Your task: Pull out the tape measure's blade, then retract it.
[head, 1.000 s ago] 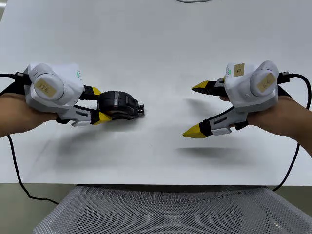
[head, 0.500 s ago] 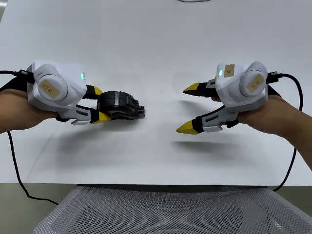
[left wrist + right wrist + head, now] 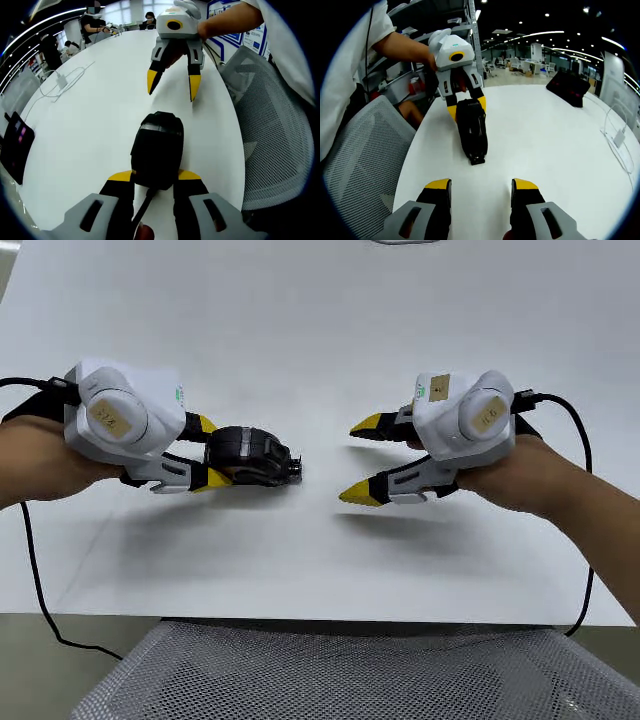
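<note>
Tape measure: the black tape measure (image 3: 250, 456) lies on the white tabletop (image 3: 320, 330), left of centre in the head view. Its hook (image 3: 296, 468) sits at the case mouth and points toward the right gripper.
Left gripper: the left gripper (image 3: 208, 451) has its fingers (image 3: 120, 176) closed on the rear of the case, one yellow tip against each side. Most of the case juts out ahead of the tips.
Right gripper: the right gripper (image 3: 355, 462) is spread wide with nothing in it and hangs just over the tabletop.
Gap: the right gripper's fingertips are near the hook but apart from it, with bare tabletop between them. In the right gripper view the case lines up with the space between the two fingers.
</note>
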`<state>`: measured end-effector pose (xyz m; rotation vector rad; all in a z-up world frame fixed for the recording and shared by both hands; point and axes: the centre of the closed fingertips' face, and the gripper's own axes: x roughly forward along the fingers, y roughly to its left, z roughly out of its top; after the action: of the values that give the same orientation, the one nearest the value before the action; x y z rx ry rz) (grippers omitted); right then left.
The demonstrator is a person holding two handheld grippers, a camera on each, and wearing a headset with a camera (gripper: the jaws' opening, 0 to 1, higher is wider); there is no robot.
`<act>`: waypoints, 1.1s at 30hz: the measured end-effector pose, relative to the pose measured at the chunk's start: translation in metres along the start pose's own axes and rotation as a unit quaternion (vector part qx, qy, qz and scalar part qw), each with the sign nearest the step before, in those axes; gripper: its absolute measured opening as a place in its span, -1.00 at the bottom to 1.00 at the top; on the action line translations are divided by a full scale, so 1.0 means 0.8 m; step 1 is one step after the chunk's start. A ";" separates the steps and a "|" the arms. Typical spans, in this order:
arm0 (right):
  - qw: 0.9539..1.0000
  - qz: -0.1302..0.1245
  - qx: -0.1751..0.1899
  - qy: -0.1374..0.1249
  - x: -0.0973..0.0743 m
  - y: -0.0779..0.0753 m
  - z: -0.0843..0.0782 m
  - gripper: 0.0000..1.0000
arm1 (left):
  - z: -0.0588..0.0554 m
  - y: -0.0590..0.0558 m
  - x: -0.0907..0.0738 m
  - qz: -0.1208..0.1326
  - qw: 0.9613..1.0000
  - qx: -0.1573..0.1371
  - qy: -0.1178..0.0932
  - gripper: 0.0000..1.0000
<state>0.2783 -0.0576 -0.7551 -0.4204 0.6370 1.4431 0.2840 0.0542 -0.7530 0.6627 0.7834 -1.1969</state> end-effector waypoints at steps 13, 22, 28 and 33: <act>1.000 0.018 -0.012 -0.015 0.032 0.004 0.017 -0.29 | 0.000 0.000 0.001 0.000 1.000 0.000 0.000 -0.52; 0.999 0.031 -0.026 -0.016 0.048 0.006 0.023 -0.43 | -0.001 0.000 0.001 -0.001 1.000 -0.003 0.000 -0.51; 0.999 0.034 -0.027 -0.019 0.052 0.007 0.024 -0.54 | 0.000 0.000 0.001 -0.001 1.000 -0.004 -0.001 -0.51; 0.999 0.034 -0.029 -0.018 0.056 0.007 0.022 -0.59 | -0.001 0.000 0.001 -0.001 1.000 -0.003 -0.001 -0.51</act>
<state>0.2761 -0.0112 -0.7690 -0.4210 0.5861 1.5346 0.2837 0.0541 -0.7537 0.6558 0.7861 -1.1970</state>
